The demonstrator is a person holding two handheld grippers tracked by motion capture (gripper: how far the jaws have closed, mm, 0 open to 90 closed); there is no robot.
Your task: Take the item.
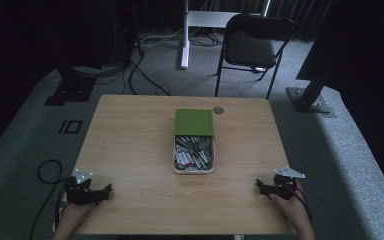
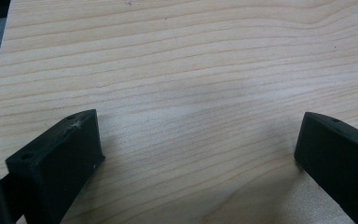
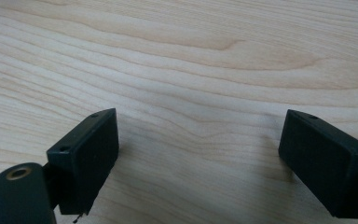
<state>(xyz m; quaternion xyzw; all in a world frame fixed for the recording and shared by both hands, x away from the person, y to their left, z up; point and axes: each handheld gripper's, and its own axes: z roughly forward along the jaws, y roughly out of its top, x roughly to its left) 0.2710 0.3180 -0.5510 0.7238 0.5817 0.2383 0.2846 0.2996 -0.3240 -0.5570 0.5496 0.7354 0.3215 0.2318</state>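
A white box [image 1: 194, 170] full of several small metallic and dark pieces sits at the middle of the wooden table [image 1: 130, 145], with its green lid [image 1: 194, 122] lying just behind it. My left gripper [image 1: 105, 190] rests near the table's front left corner, held by a hand. My right gripper [image 1: 260, 186] rests near the front right corner. In the left gripper view the left gripper [image 2: 198, 140] stands open over bare wood. In the right gripper view the right gripper [image 3: 198, 140] stands just as wide, with nothing between its fingers.
A small round grey disc [image 1: 218, 110] lies by the table's far edge. Behind the table stand a black folding chair [image 1: 252, 47] and a white desk leg [image 1: 185, 35]. Cables [image 1: 140, 70] run over the grey carpet at left.
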